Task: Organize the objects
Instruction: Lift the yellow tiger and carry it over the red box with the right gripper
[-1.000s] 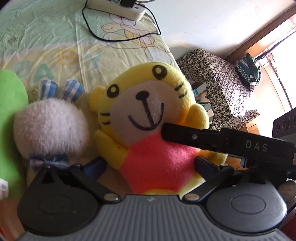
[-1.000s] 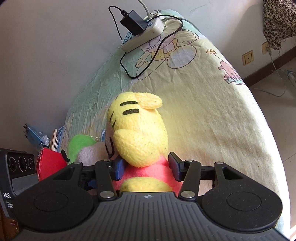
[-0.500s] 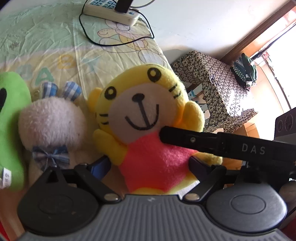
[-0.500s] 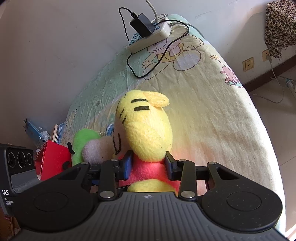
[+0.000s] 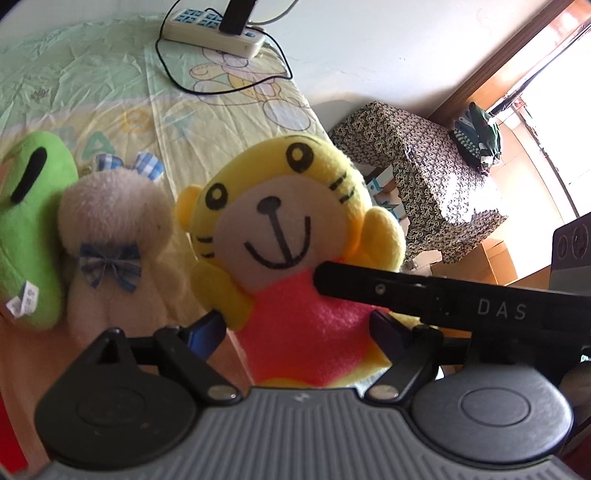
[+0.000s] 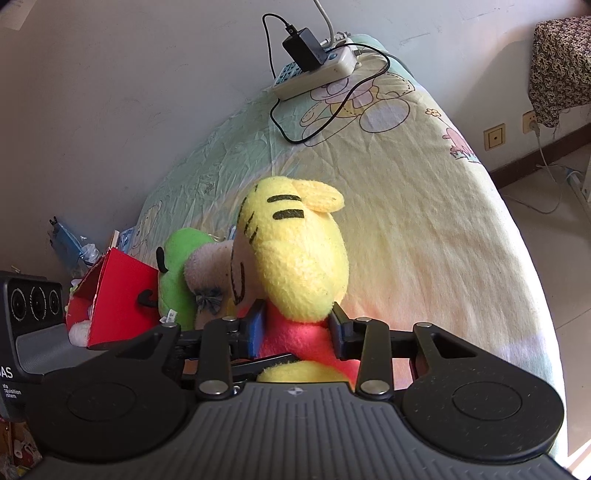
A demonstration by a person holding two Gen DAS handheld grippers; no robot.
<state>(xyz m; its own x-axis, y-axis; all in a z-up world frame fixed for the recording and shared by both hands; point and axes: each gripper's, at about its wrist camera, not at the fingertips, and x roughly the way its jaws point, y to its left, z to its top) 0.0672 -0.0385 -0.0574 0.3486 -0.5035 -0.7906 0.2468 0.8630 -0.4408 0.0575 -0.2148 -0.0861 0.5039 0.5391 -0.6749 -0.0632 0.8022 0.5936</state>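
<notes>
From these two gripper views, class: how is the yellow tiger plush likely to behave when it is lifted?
The yellow tiger plush is fleecy fabric, so probably light and soft. The right gripper pinches its red body, which narrows between the pads, suggesting it squashes easily. Its big head sits above that grip, so it may flop or sag. The left gripper is closing around the body too.

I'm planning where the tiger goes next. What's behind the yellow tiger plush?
Behind the yellow tiger plush lies the bedsheet, with a power strip farther back. The sheet directly behind its body is covered.
</notes>
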